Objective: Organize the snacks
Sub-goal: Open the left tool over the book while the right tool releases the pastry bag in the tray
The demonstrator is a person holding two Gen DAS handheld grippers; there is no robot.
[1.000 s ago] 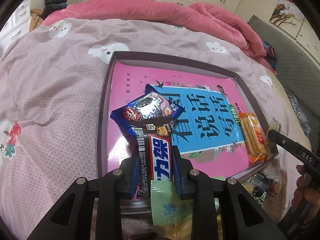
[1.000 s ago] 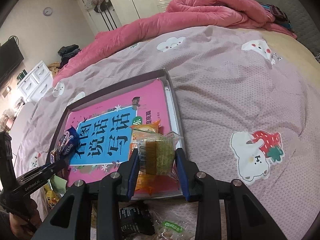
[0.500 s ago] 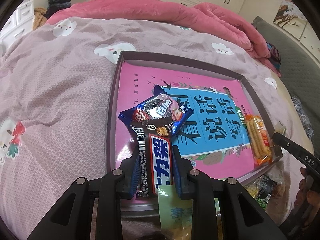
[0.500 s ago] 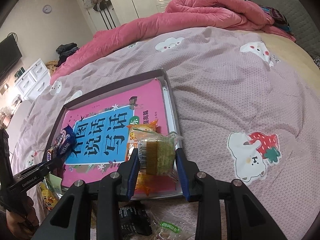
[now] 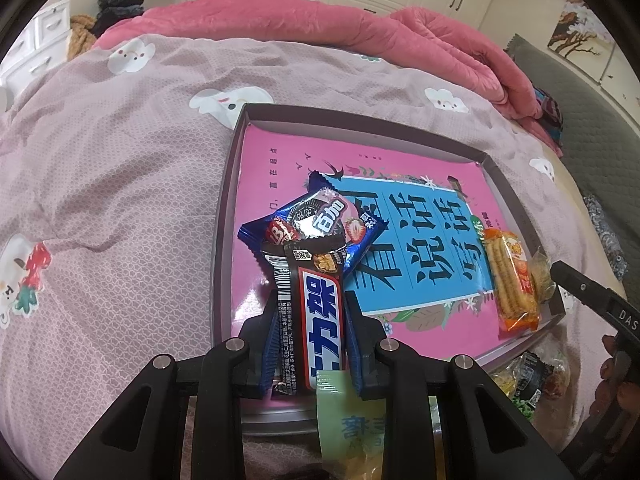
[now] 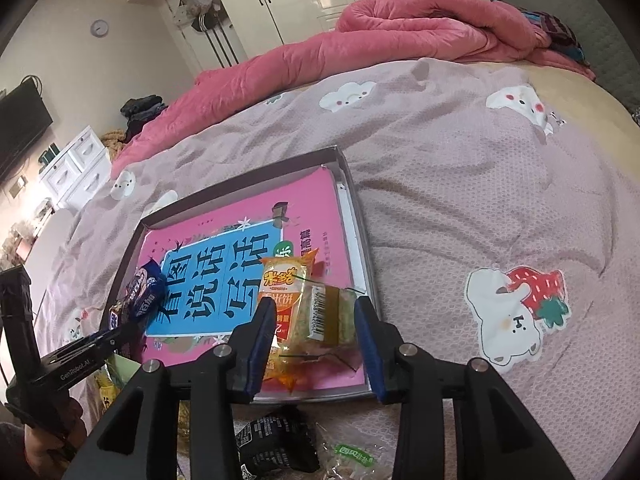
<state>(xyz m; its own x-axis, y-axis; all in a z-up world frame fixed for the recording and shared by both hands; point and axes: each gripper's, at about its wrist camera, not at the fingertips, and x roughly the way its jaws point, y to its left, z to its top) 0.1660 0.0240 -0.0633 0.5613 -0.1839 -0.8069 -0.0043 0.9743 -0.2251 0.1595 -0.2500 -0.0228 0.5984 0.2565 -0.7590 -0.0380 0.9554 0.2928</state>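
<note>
Covering the bed, a mauve cartoon-print bedspread (image 6: 460, 200) carries a shallow grey tray (image 5: 230, 200) lined with pink-and-blue paper. Left gripper (image 5: 312, 320) clamps a dark chocolate bar (image 5: 320, 320) over the tray's near-left corner; right gripper (image 6: 316, 324) is opening around a clear-wrapped green cake (image 6: 328, 312) at its near-right corner.

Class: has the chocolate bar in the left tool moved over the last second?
No. The chocolate bar stays clamped in the left tool, its tip over the blue packet by the tray's left wall.
</note>
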